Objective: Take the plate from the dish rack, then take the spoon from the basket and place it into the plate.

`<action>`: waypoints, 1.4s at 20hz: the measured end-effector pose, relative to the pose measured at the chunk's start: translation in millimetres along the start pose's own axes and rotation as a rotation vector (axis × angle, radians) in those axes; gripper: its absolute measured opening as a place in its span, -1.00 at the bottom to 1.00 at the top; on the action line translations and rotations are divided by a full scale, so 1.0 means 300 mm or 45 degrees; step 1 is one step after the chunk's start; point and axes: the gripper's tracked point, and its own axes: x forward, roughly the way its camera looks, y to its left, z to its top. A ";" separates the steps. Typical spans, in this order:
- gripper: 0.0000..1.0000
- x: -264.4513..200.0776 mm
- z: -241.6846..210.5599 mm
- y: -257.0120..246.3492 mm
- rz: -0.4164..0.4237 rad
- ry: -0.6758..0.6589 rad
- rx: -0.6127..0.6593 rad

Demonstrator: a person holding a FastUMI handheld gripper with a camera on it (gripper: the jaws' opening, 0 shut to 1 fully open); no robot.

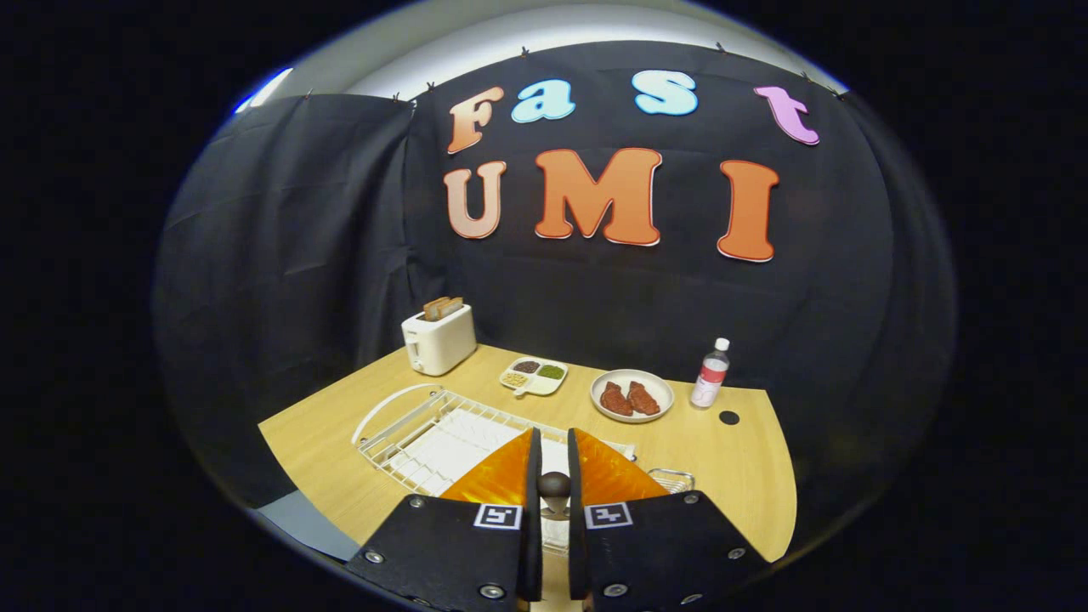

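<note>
Over the near end of the table (731, 476), the gripper (553, 476) sits above the dish rack (408, 429) with its fingers drawn in to a narrow slot. A dark rounded knob (553, 486) sits in that slot; can't tell whether it's the spoon's handle end or part of the tool, or if both fingers actually press on it. So grip state: nearly closed, contents uncertain.

Plate (501, 476) — orange, translucent — shows on both sides of the fingers, just ahead of and under them, lying over the white rack. Can't tell if it's resting flat in the rack or propped on the wires. Basket (676, 480): a wire rim peeks out just right of the fingers, beside the rack.

Placement logic, my read: gripper is centred on the plate, so anything let go would land in it, not on the wood.

Further back, well apart from the work zone: toaster (439, 338) with bread in the slots, a divided snack tray (534, 376), a white dish with two meat pieces (631, 396), a bottle (710, 374). None in the way.
</note>
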 end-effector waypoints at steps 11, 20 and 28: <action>-0.75 0.019 -0.255 0.288 0.240 0.155 -0.013; -0.75 0.043 -0.436 0.379 0.308 0.256 -0.095; -0.73 -0.020 -0.516 0.322 0.286 0.306 -0.070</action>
